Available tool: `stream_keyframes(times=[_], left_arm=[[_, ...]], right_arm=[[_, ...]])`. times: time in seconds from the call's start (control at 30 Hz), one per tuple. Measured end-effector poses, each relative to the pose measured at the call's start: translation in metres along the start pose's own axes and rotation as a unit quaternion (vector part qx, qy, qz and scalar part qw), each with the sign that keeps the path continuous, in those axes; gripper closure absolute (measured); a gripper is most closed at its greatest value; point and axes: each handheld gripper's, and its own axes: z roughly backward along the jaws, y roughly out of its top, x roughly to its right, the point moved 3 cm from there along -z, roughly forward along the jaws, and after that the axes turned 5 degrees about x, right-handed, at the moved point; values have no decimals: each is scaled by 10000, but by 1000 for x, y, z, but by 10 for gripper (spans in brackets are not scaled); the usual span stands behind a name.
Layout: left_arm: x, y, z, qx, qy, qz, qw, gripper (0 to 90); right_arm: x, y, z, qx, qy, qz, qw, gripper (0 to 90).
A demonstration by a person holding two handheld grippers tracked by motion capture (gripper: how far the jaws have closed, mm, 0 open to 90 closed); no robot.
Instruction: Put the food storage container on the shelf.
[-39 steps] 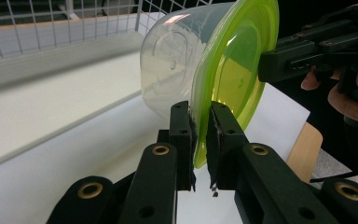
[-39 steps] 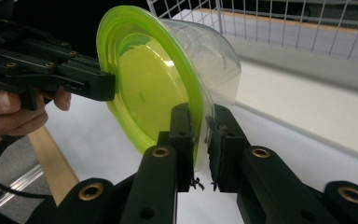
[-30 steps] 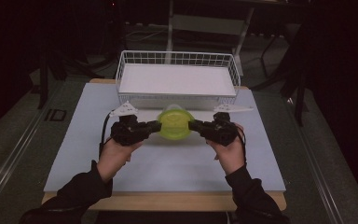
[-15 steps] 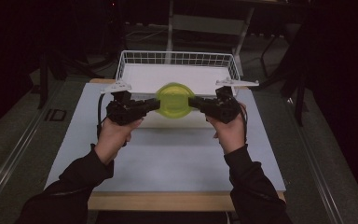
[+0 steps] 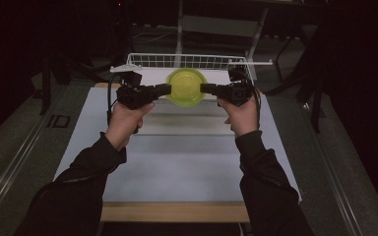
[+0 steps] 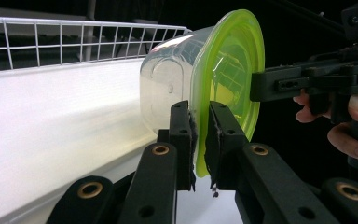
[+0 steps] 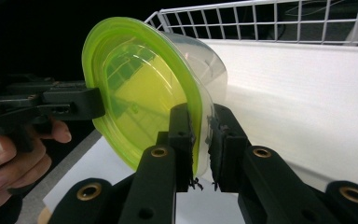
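A clear plastic tub (image 5: pixel 186 87) with a yellow-green lid (image 6: pixel 233 70) hangs in the air, tipped on its side, lid toward the person. My left gripper (image 5: pixel 167 89) is shut on the lid's left rim, the jaws pinching its edge (image 6: pixel 199 140). From the other side my right gripper (image 5: pixel 203 88) is shut on the opposite rim (image 7: pixel 200 135). The tub's clear body (image 7: pixel 205 65) points toward the white wire basket (image 5: pixel 142 61) and hovers over its near edge.
The wire basket (image 6: pixel 74 42) has a white floor and stands at the far end of the table. A white mat (image 5: pixel 177 162) covers the tabletop in front of it. Dark chair and table legs stand beyond the basket.
Both grippers have carried the tub up and away from the person, from above the mat to over the basket's near edge. Their hold on the lid is unchanged.
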Motion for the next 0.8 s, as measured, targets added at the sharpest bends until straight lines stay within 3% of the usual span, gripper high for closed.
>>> stream_keyframes(times=[0.2,0.37,0.53,0.8], left_arm=[[-10,4,-8,-36,36,111,9999,811],[-19,3,-19,-56,121,239,9996,804],[-23,3,-27,-117,191,273,9994,798],[-30,5,-33,-155,282,322,9990,770]], right_arm=[[9,7,-9,-137,43,-337,9993,799],[16,7,-17,-178,-25,-481,9987,799],[29,7,-25,-336,5,-887,9955,798],[33,11,-34,-519,-93,-1004,9935,793]])
